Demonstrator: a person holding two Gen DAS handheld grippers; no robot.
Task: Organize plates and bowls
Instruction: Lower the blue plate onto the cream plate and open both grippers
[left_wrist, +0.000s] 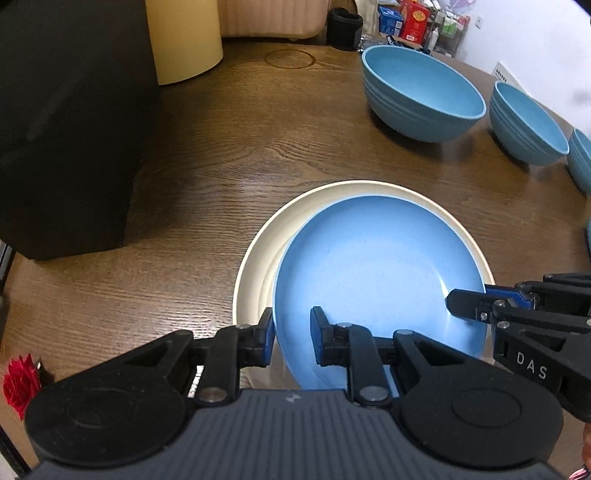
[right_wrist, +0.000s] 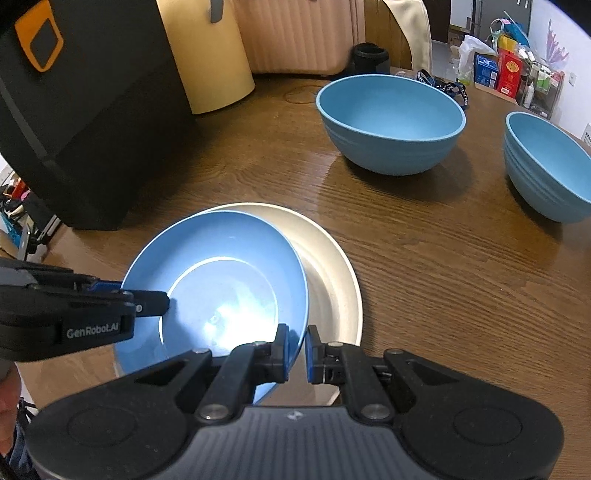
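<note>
I am working in a lived-in home. My wooden bench carries blue bowls, a black backpack stands beside them, and a cluttered rack of boxes and bottles sits against the wall.

Two plates, three blue bowls.

white letters "das" stood on the right gripper body; "genrobot.ai" stood on the left gripper body. print on the far boxes was unreadable.
</note>
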